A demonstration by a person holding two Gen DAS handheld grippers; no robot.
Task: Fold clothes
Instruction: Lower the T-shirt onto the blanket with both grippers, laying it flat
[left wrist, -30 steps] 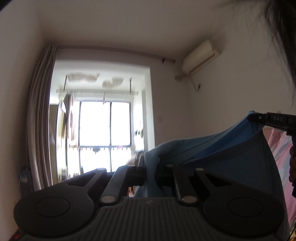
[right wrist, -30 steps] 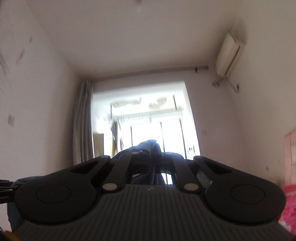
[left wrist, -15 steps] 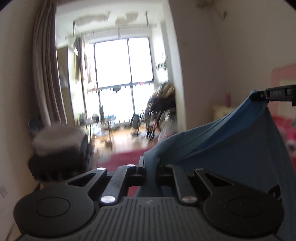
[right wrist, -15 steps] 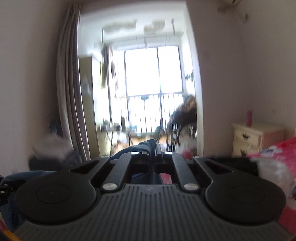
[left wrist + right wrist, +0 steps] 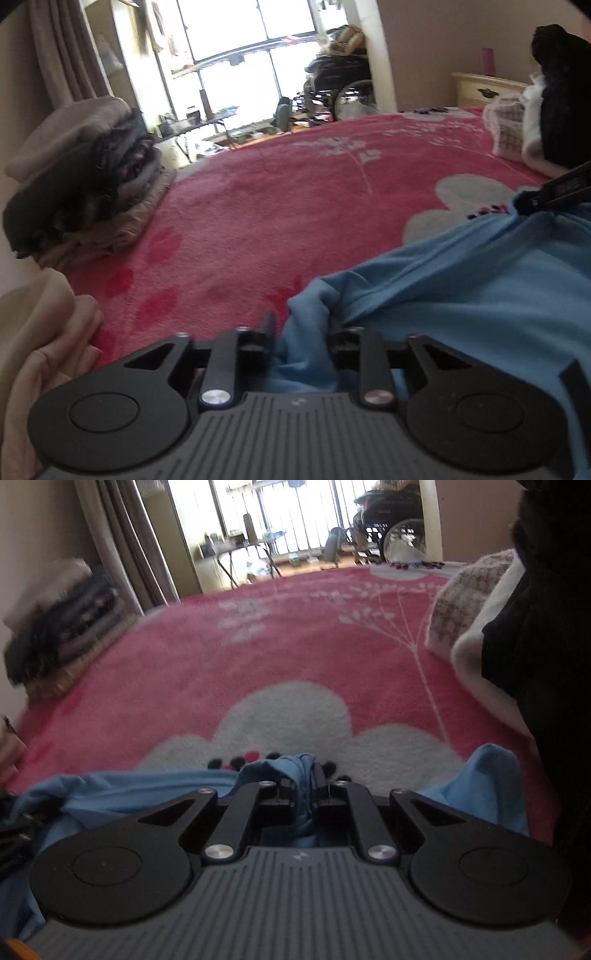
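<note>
Over the pink blanket point(image 5: 280, 206), left tool point(image 5: 301, 328) and right tool point(image 5: 304, 786) pinch the blue garment point(image 5: 461, 280), stretched sideways between them.

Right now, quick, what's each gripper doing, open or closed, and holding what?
Left gripper: closed on a bunched edge of the blue garment.
Right gripper: closed on another bunch of the same garment, just above the pink blanket.

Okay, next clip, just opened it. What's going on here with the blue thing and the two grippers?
A person holds a blue garment with both handheld grippers, low over a pink blanket. The left gripper is shut on a bunched edge, and the right gripper is shut on another bunch of the same fabric, so the cloth spans between them. No fold shows yet. A stack of folded clothes sits far left; unfolded items lie at right.
</note>
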